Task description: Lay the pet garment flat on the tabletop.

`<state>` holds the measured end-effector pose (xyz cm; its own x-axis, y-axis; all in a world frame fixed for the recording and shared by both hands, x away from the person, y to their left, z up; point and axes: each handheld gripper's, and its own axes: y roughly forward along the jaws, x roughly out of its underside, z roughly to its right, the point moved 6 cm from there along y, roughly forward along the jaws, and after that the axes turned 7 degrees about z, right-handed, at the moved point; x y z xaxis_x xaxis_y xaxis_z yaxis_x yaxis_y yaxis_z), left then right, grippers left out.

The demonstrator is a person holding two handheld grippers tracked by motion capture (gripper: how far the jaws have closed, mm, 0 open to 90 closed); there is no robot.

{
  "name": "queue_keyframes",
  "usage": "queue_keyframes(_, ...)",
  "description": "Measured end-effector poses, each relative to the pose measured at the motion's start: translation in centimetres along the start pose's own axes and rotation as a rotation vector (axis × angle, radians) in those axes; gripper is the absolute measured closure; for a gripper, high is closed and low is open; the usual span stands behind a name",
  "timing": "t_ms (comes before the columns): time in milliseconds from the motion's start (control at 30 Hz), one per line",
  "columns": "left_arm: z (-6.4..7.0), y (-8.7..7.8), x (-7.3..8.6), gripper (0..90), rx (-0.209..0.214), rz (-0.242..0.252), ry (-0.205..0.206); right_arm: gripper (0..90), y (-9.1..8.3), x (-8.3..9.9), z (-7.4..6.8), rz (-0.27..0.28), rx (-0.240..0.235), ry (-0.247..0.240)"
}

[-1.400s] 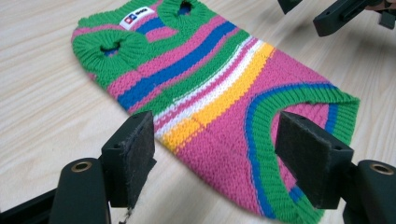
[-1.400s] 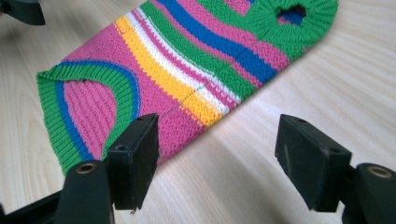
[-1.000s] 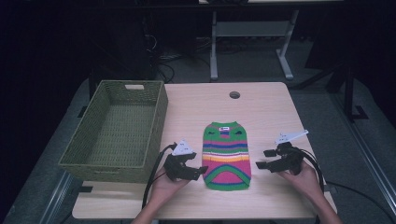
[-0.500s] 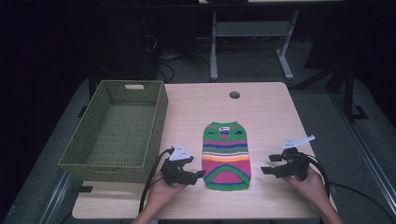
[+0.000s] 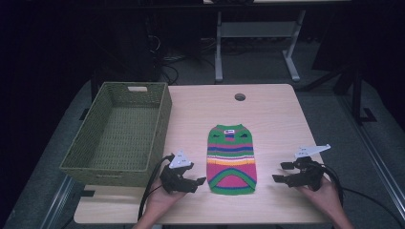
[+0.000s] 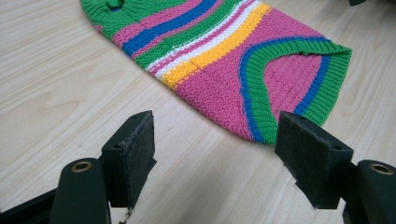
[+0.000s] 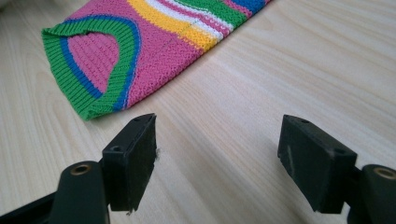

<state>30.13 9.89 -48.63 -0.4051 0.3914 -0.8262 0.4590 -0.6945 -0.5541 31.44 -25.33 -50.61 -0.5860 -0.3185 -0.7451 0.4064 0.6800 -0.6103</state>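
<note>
Approach step, by my judgement: striped knit sweater lies flat at table centre, left gripper at its 8 o'clock and right gripper at its 4 o'clock—both wide, empty—next, close on the hem corners.

High view: table evenly lit from overhead, room beyond it dark from 9 through 12 to 3 o'clock. Image soft, slightly grainy. Shadows faint and short. Gripper views: bright, diffuse light, no glare; wood grain and sweater knit sharp, near pads slightly soft.
</note>
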Motion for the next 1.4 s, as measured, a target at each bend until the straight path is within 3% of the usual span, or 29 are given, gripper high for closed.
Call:
queue_keyframes(500, -0.3, -0.7, 0.9, 27.8, -0.014, 0.006, -0.018, 26.9, -1.0, 1.7, 0.1, 0.037, 0.015, 0.032)
queue_keyframes(1400, 0.0, -2.1, 2.4, 27.5, -0.030, 0.021, -0.040, 26.2, -4.3, 3.7, -0.6, 0.110, 0.063, 0.021)
